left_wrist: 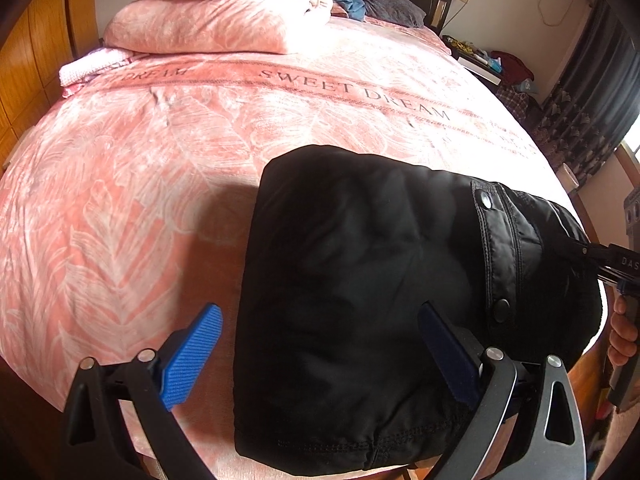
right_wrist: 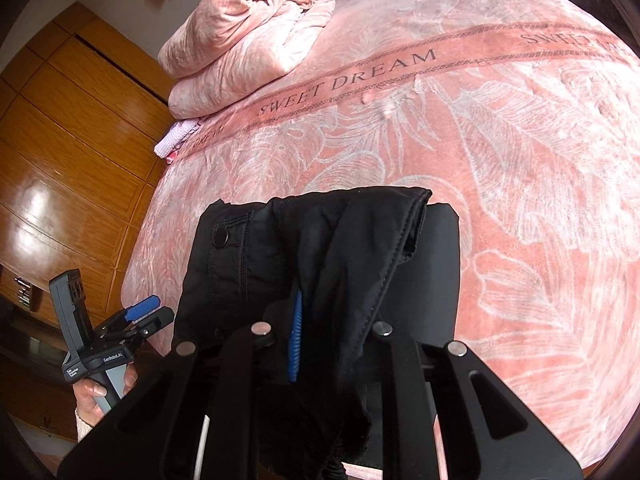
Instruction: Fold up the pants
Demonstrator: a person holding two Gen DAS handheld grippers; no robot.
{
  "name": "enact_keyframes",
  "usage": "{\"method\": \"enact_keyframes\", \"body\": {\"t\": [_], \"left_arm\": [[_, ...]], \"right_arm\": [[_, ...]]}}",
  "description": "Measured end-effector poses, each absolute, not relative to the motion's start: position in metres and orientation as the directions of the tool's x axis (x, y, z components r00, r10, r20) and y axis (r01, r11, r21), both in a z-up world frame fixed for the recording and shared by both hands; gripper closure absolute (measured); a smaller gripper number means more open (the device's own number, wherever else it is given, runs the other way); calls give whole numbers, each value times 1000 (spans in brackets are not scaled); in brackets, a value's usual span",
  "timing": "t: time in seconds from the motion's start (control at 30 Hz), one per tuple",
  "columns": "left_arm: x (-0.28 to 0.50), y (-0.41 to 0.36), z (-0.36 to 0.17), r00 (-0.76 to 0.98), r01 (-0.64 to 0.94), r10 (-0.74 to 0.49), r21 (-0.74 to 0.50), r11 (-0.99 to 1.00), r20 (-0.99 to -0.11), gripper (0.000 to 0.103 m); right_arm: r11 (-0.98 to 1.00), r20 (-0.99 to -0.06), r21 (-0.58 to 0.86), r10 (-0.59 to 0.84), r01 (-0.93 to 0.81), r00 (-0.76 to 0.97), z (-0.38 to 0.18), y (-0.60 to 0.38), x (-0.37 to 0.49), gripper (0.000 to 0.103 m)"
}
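Pinching a bunched edge of the black pants [right_wrist: 320, 248], the right hand-held gripper [right_wrist: 316, 344] has its jaws drawn narrow on the cloth, with one ribbed blue pad [right_wrist: 295, 340] showing against the fabric. Judging from the fold rising out of its jaws, the grip sits on the hem or waist edge so that this layer can be carried over the rest.

Beside it, the left hand-held gripper [left_wrist: 320, 356] stands wide, one blue finger [left_wrist: 192, 360] off the left edge of the pants over the bedspread, the other finger [left_wrist: 448, 356] above the black cloth. It holds nothing; it seems placed there to steady the folded bundle or to take the near edge next.

Just beyond both grippers the pants lie as a compact folded block at the near edge of the bed [left_wrist: 120, 208], a snap button [left_wrist: 486, 201] on a flap turned toward the right gripper.

Farther out, the pink bedspread lies bare past the pants, which leaves room to lay the fold flat. At the far end a folded pink blanket [left_wrist: 208, 12] is stacked out of the way, a grey pillow [left_wrist: 392, 4] beside it.
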State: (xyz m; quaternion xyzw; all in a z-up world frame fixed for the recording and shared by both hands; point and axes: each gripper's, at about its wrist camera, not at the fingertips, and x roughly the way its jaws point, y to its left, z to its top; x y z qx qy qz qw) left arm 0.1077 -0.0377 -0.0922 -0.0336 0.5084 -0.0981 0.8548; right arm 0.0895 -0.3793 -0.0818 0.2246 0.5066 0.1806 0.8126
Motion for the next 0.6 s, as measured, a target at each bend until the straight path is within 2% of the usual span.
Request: {"method": "enact_keyframes", "body": {"t": [0.17,0.27,0.3,0.5,0.6], "left_arm": [[107,-46,-100,443,143,-206,-158,977,-872,4],[107,-52,-106,429,155,-206,-153,976,-879,4],[106,-54,-107,425,160,-206,-151,976,-881,4],[103,-60,-110,420,171,-204,-144,975,-884,4],[100,-61,-110,420,170,-201,-142,975,-885,4]], "right_arm": [[850,-773,527,490,-21,403,-113,-385,99,83],[846,-775,533,491,-5,398,-121,-388,97,69],[843,-771,538,493,-2,404,-120,-389,94,62],[839,-757,545,501,-19,419,-108,-399,62,57],[846,-762,532,494,-31,419,-104,-399,41,50]]}}
